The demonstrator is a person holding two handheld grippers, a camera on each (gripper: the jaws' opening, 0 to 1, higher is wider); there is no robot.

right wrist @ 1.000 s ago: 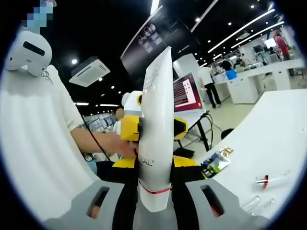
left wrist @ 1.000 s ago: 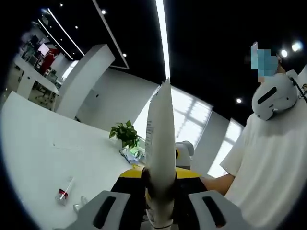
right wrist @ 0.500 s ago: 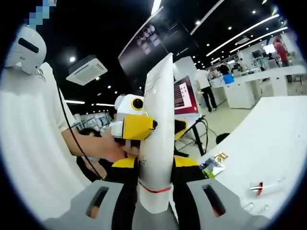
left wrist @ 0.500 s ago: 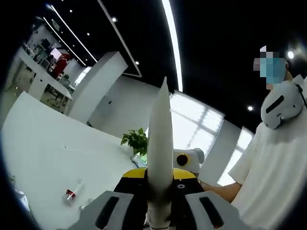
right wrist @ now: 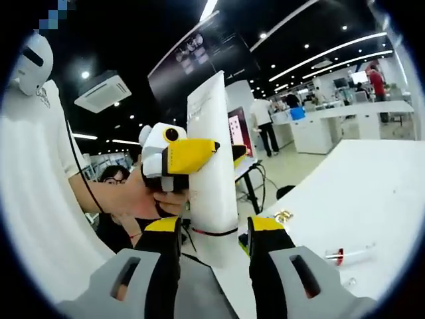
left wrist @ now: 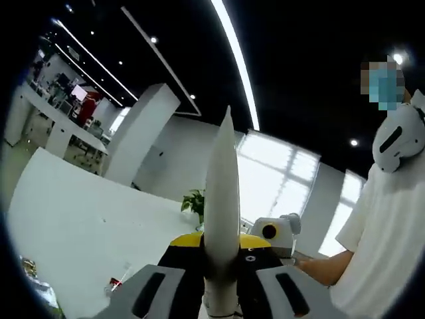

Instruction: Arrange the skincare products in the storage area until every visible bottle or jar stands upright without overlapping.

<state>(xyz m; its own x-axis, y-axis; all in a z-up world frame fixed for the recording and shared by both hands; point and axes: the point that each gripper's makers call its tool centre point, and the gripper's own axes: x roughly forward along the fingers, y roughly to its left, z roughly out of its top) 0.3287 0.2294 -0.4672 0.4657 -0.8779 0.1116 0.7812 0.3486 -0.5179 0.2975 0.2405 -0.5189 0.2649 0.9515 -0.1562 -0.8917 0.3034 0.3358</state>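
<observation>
White plastic fills the middle of the left gripper view: a tall white squeeze tube (left wrist: 221, 219), seen edge-on with its crimped end up, stands between the jaws of the left gripper (left wrist: 221, 292). The jaws are drawn in against the tube's lower body on both sides, so this gripper is clamped on it. Beyond it, the right gripper (left wrist: 272, 231), a white and yellow unit, is visible in a person's hand, just beside the tube.

In the right gripper view the same tube (right wrist: 212, 173) shows its broad face, standing roughly upright in that view, a thin red band near its lower end. The right gripper's (right wrist: 212, 242) yellow-tipped black jaws stand apart on either side of the tube's lower end, with a visible gap to the tube on each side; this gripper is released. The left gripper (right wrist: 174, 159) comes in from the left, held in a hand (right wrist: 143, 199), its yellow jaw pressed flat on the tube's face.

A white tabletop (right wrist: 372, 199) lies beyond, with a small clear tube with a red band (right wrist: 348, 253) lying flat on it. A person in a white T-shirt (right wrist: 40, 186) stands at the left of that view. A green potted plant (left wrist: 194, 203) sits at the far table edge in the left gripper view.
</observation>
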